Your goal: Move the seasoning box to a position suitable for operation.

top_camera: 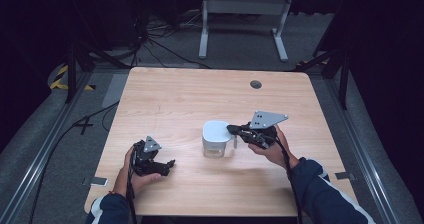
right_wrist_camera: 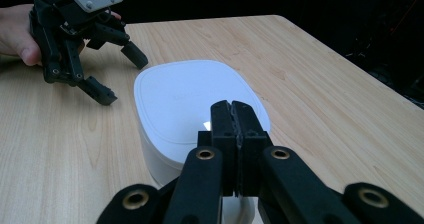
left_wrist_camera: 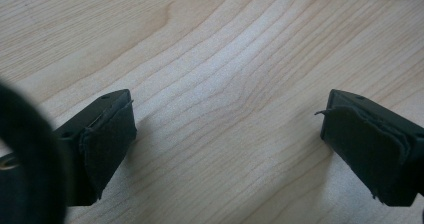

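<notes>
Near the bench [top_camera: 165, 99] middle, the right gripper [right_wrist_camera: 233, 134] is held fully closed and empty over the white box [top_camera: 216, 136], seemingly for pressing, while the left gripper [top_camera: 159, 165] is rested wide apart, empty.

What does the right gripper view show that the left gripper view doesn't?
Right gripper view: the white lidded container seen from above its lid, the right hand-held gripper with jaws pressed together at its near edge, and the left hand-held gripper farther off with its jaws spread, held by a hand.

Left gripper view: a close look down between the left hand-held gripper's wide-apart black pads, nothing between them.

Shared: the light wood table, plus the left hand-held gripper itself.
</notes>
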